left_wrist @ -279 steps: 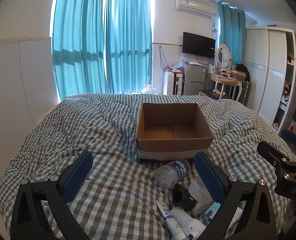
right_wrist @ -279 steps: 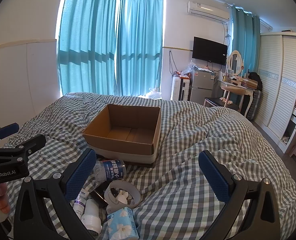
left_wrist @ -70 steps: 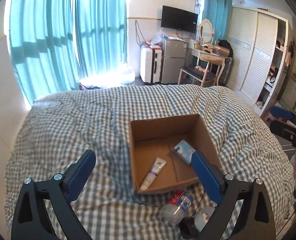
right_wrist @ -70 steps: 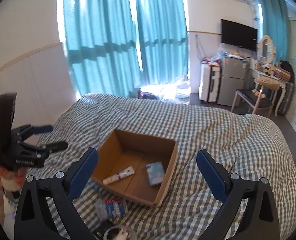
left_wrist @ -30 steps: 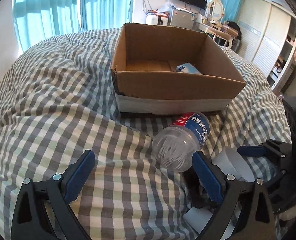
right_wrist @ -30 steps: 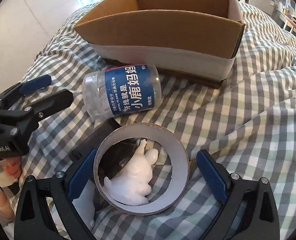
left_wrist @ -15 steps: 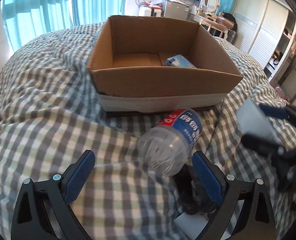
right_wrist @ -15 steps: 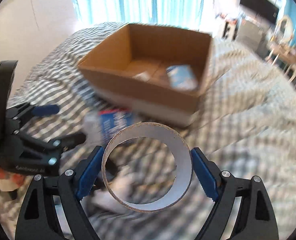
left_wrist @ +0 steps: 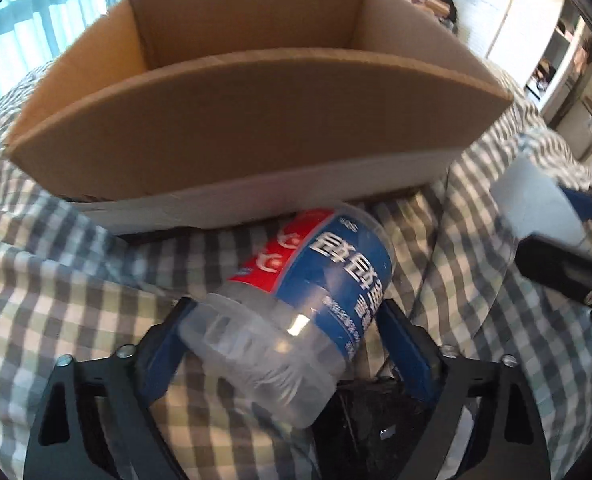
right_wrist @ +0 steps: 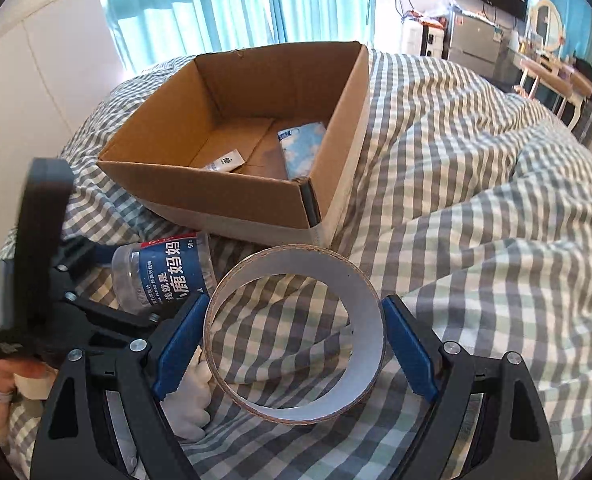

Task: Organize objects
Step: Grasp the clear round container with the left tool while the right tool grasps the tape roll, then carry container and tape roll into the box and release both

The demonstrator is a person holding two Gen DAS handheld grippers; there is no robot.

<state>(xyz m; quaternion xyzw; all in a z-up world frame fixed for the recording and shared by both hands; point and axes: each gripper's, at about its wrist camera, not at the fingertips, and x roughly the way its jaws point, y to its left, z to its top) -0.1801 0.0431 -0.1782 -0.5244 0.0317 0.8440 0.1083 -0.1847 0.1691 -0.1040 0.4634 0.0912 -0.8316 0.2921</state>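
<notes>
A clear plastic jar (left_wrist: 328, 280) with a blue and red label lies on its side on the checked duvet, just in front of the cardboard box (left_wrist: 256, 120). My left gripper (left_wrist: 282, 308) straddles the jar, and its jaws are closing, the blue pads (left_wrist: 406, 344) close beside the jar's walls. My right gripper (right_wrist: 292, 320) is shut on a roll of tape (right_wrist: 292, 264), held up over the duvet near the box's front corner (right_wrist: 308, 204). The roll (left_wrist: 536, 200) also shows at the right of the left wrist view. Seen from the right wrist, the left gripper (right_wrist: 96, 284) is around the jar (right_wrist: 164, 272).
The box holds a blue tissue pack (right_wrist: 302, 148) and a white tube (right_wrist: 226, 162). A white soft figure (right_wrist: 188, 400) lies under my right gripper, and a black object (left_wrist: 376, 420) lies beneath the jar. A hand (right_wrist: 0, 376) holds the left gripper. A rumpled duvet (right_wrist: 476, 200) stretches to the right.
My left gripper has come down and forward over the jar and its jaws have narrowed. My right gripper closed on the tape roll, lifted it off the white figure and carried it up.
</notes>
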